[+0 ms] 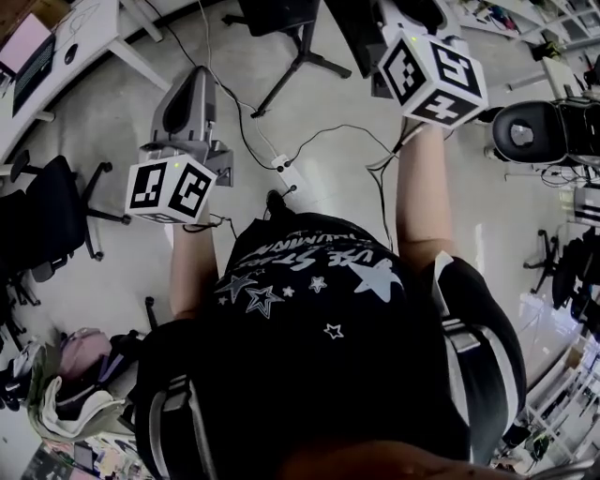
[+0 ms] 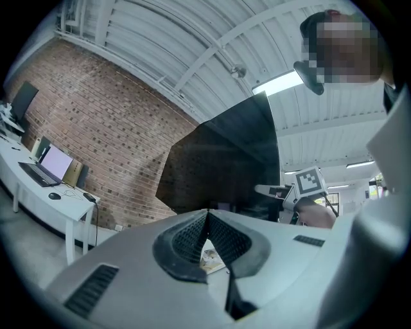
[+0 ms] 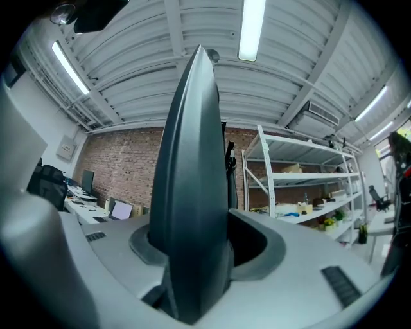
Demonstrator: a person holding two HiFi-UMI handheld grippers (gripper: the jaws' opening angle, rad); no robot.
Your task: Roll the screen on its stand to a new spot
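The screen (image 1: pixel 354 33) is a dark flat panel on a black stand with splayed legs (image 1: pixel 298 58), near the top of the head view. My right gripper (image 1: pixel 411 28) is shut on the screen's edge (image 3: pixel 192 154), which rises as a thick dark blade out of the jaws of the right gripper (image 3: pixel 198 252). My left gripper (image 1: pixel 197 82) is further left, apart from the stand. In the left gripper view its pads (image 2: pixel 221 236) meet at the tips of the left gripper (image 2: pixel 207 214) with nothing seen between them. The screen (image 2: pixel 225 164) stands ahead of it, with the right gripper's marker cube (image 2: pixel 309 182) beside the panel.
Cables and a power strip (image 1: pixel 286 171) lie on the floor ahead of my feet. Office chairs stand at the left (image 1: pixel 47 220) and right (image 1: pixel 525 131). A desk with a laptop (image 1: pixel 28 47) is at top left, bags (image 1: pixel 75 380) at bottom left, and metal shelving (image 3: pixel 302 180) along the brick wall.
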